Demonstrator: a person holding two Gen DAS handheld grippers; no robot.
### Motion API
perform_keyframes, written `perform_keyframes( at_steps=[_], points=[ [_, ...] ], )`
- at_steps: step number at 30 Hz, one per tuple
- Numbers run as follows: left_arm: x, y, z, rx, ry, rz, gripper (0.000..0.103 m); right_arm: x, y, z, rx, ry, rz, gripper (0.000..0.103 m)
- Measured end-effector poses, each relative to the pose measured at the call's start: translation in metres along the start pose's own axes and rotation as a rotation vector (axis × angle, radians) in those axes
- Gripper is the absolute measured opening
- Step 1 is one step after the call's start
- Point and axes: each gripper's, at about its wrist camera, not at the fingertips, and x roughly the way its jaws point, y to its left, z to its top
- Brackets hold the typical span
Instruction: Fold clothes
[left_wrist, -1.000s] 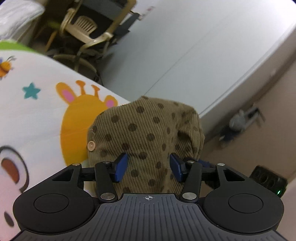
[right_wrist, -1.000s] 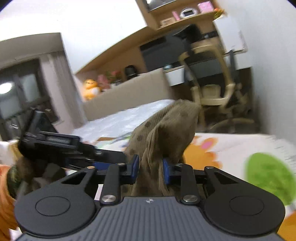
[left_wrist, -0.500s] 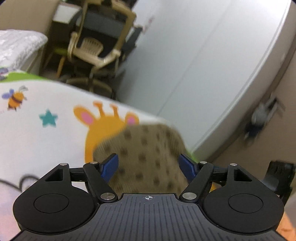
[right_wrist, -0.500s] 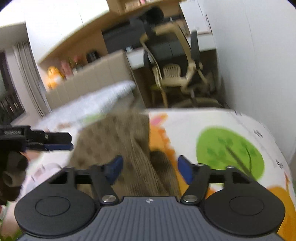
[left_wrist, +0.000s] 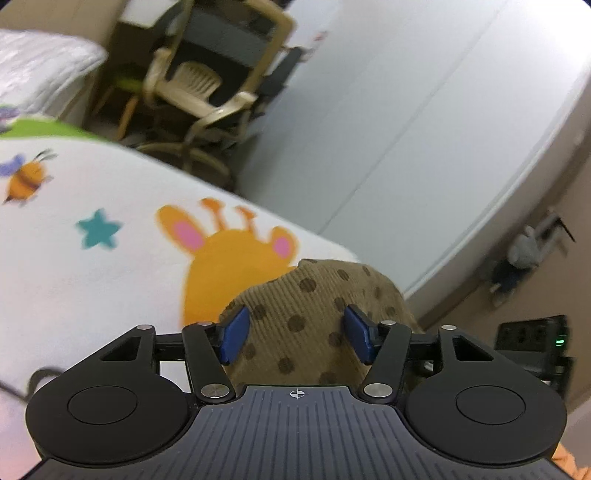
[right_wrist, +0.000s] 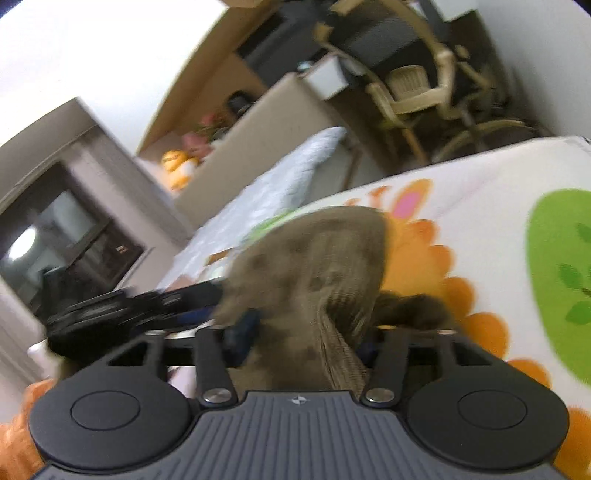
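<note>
A brown corduroy garment with dark dots (left_wrist: 306, 314) lies bunched on the white cartoon-print mat (left_wrist: 92, 266). My left gripper (left_wrist: 297, 334) is open, its blue pads (left_wrist: 233, 334) on either side of the garment without pinching it. In the right wrist view the same garment (right_wrist: 317, 273) is blurred and fills the space between the fingers of my right gripper (right_wrist: 306, 339), which stand wide apart. The left gripper (right_wrist: 122, 314) shows there too, at the garment's left side.
A beige plastic chair (left_wrist: 195, 92) and a desk stand beyond the mat's far edge. A white wall (left_wrist: 406, 129) runs on the right. A bed with a white quilt (right_wrist: 280, 181) lies behind. A black device with a green light (left_wrist: 535, 343) sits on the floor.
Both grippers opened and let go of the garment, which dropped onto the mat. Since half a second ago both have moved in around it again, jaws narrower but still open.
</note>
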Motion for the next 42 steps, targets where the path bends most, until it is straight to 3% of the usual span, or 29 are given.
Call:
perform_keyframes(
  at_steps=[5, 7, 10, 15, 18, 19, 22, 24, 26, 28, 31, 36, 38, 42],
  points=[
    [0.013, -0.032, -0.002, 0.079, 0.031, -0.100, 0.061, -0.046, 0.029, -0.002, -0.050, -0.033, -0.039, 0.046],
    [0.019, -0.040, -0.009, 0.135, 0.046, -0.055, 0.062, -0.050, 0.019, -0.010, -0.020, 0.002, -0.111, 0.043],
    [0.018, -0.045, -0.016, 0.192, 0.044, 0.037, 0.065, -0.042, -0.003, -0.030, -0.007, 0.061, -0.293, 0.042],
    [-0.003, -0.041, -0.021, 0.178, 0.011, 0.099, 0.078, -0.031, -0.001, -0.039, -0.108, 0.053, -0.359, 0.044],
    [0.009, -0.045, -0.016, 0.204, 0.010, 0.157, 0.082, -0.023, 0.007, -0.041, -0.185, 0.072, -0.400, 0.046],
    [0.013, -0.046, -0.015, 0.213, 0.010, 0.177, 0.083, -0.024, 0.010, -0.043, -0.201, 0.074, -0.412, 0.048],
    [0.025, -0.050, -0.010, 0.240, 0.009, 0.235, 0.088, -0.032, 0.019, -0.041, -0.242, 0.055, -0.448, 0.070],
    [0.033, -0.053, -0.007, 0.258, 0.008, 0.273, 0.089, -0.039, 0.025, -0.038, -0.266, 0.038, -0.459, 0.078],
    [0.046, -0.045, -0.010, 0.235, 0.048, 0.289, 0.091, -0.047, 0.033, -0.027, -0.292, -0.005, -0.452, 0.094],
    [0.048, -0.041, -0.012, 0.234, 0.053, 0.299, 0.095, -0.047, 0.040, -0.012, -0.327, -0.056, -0.463, 0.103],
    [0.052, -0.036, -0.015, 0.233, 0.060, 0.313, 0.098, -0.034, 0.042, 0.012, -0.375, -0.108, -0.525, 0.103],
    [0.046, -0.037, -0.017, 0.252, 0.049, 0.331, 0.098, 0.032, 0.018, 0.024, -0.474, 0.020, -0.744, 0.103],
    [0.047, -0.035, -0.016, 0.241, 0.050, 0.325, 0.098, 0.049, 0.008, 0.016, -0.499, 0.066, -0.773, 0.103],
    [0.050, -0.032, -0.016, 0.228, 0.050, 0.313, 0.098, 0.048, 0.013, 0.006, -0.529, 0.052, -0.818, 0.103]
  ],
)
